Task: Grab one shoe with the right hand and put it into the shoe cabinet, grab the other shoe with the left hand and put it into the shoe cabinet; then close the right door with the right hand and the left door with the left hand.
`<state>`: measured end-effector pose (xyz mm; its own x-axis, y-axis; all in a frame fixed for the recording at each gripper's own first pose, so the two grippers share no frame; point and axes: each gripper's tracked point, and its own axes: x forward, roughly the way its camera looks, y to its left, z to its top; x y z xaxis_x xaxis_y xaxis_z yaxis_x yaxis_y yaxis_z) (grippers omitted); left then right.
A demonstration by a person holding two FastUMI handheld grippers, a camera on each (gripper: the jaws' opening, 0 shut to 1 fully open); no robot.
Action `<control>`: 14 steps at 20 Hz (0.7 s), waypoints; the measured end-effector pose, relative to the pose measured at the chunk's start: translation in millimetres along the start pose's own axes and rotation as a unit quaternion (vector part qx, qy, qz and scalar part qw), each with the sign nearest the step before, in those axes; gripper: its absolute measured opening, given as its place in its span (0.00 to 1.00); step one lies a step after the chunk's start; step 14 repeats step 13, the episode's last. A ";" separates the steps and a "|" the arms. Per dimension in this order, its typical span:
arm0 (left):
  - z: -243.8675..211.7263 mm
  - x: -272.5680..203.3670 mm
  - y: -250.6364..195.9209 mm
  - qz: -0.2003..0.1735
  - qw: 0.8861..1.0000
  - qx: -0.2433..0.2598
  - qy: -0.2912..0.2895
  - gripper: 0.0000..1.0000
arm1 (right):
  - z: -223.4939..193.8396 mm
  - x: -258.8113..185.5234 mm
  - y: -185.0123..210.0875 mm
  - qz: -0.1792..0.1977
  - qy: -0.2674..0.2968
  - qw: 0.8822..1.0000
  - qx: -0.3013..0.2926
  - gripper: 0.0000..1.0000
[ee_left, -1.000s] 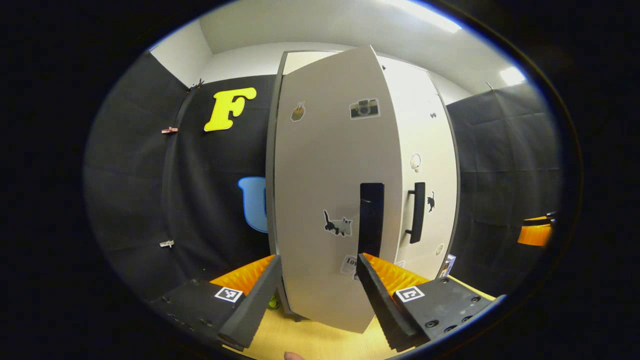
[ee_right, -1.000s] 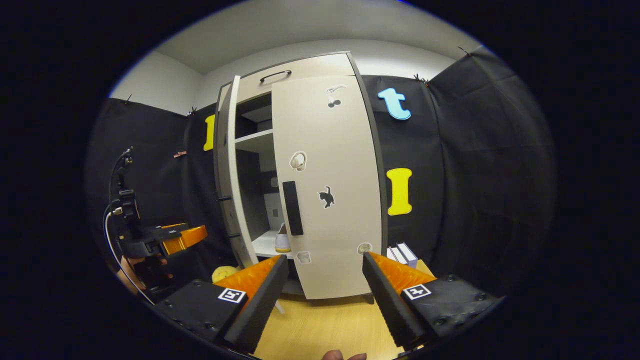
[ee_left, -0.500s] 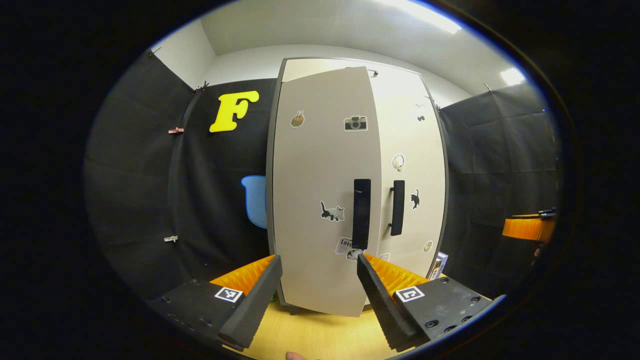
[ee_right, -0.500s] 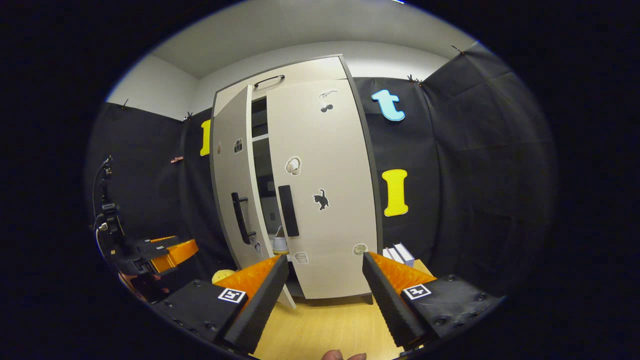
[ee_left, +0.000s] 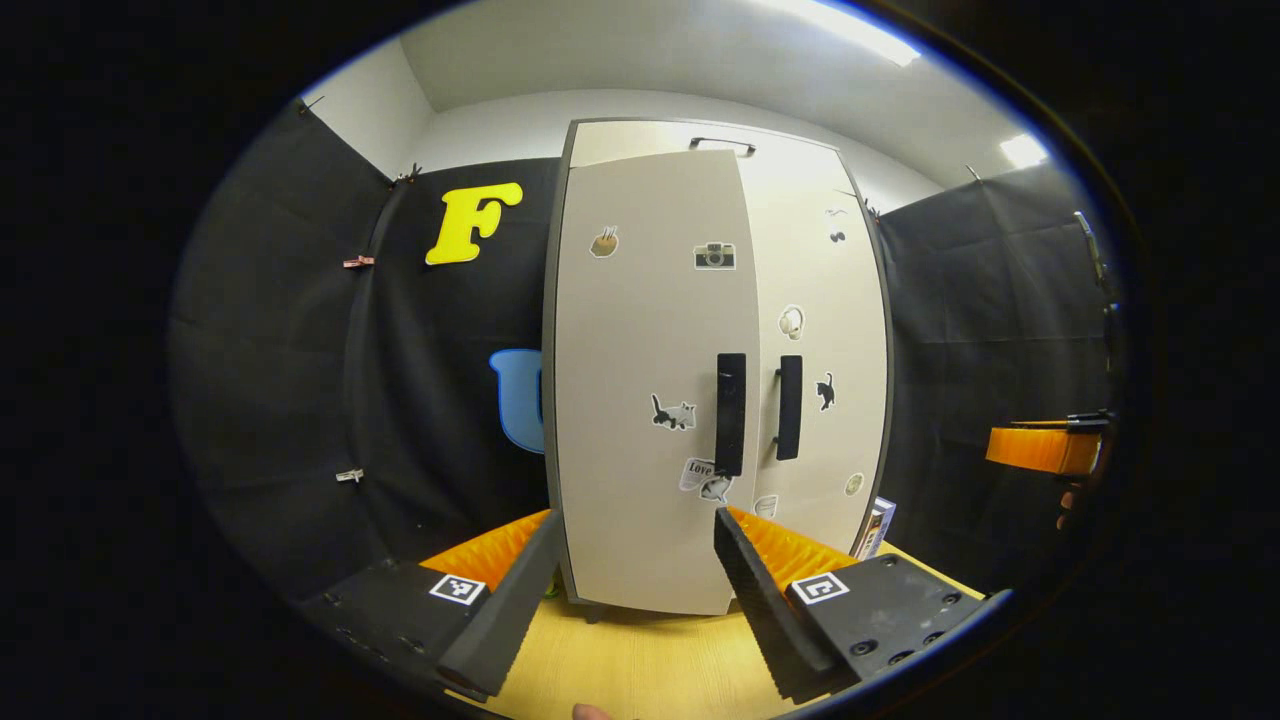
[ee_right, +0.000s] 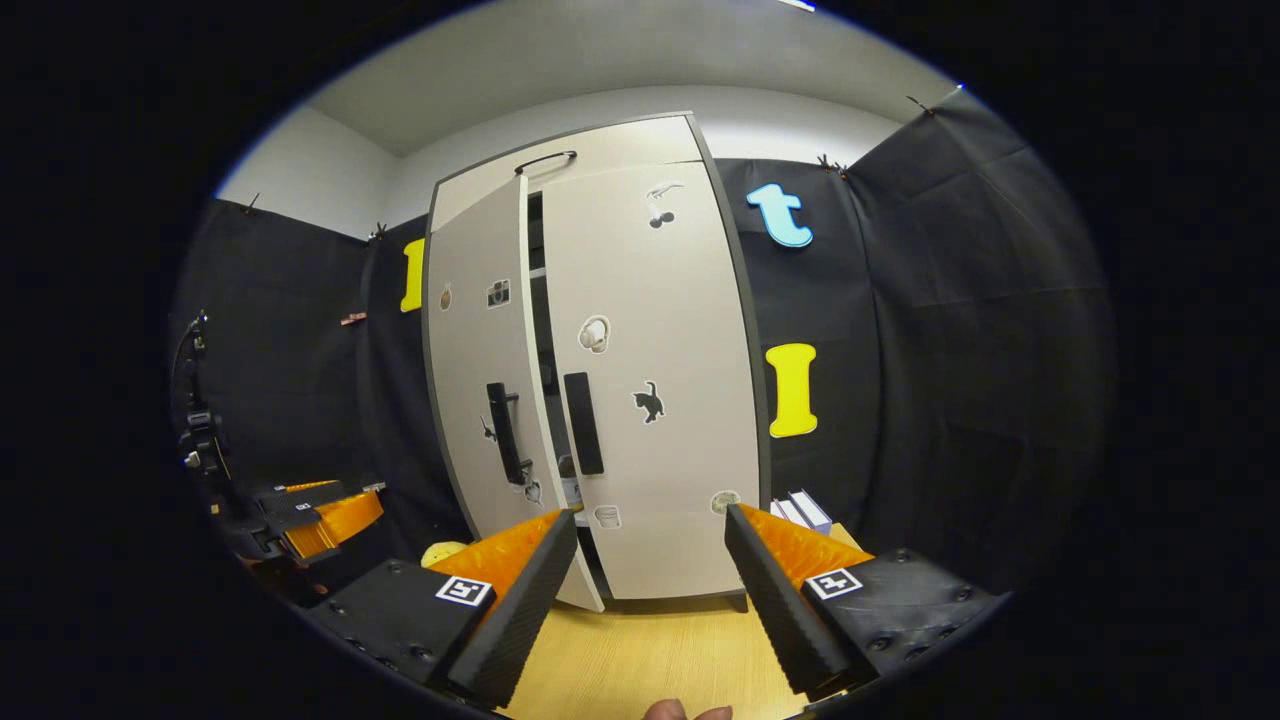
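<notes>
Two stiff, light hinged panels front the shoe cabinet (ee_right: 640,145): right door (ee_right: 655,380) shut, left door (ee_right: 480,370) slightly ajar; best pushed beside its handle (ee_right: 503,433). Left gripper (ee_left: 635,545) and right gripper (ee_right: 650,550), jaws wide and empty, face the cabinet from well back

Pale shoe cabinet (ee_right: 640,300): right door (ee_right: 660,400) shut, left door (ee_right: 480,380) ajar.
</notes>
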<state>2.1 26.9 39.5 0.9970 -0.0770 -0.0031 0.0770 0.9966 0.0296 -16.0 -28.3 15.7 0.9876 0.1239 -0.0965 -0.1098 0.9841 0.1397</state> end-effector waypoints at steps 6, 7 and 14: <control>-1.1 0.6 -0.3 0.001 1.000 0.000 0.002 0.95 | 0.0 0.9 0.2 -0.001 0.001 1.000 0.002 0.98; -1.0 0.4 -0.1 0.002 1.000 0.000 0.001 0.95 | 0.2 -0.4 -0.4 -0.002 0.000 1.000 0.001 0.98; -0.3 0.8 -0.4 0.001 1.000 0.000 0.002 0.95 | -0.2 -2.1 -3.4 -0.005 -0.001 1.000 -0.001 0.98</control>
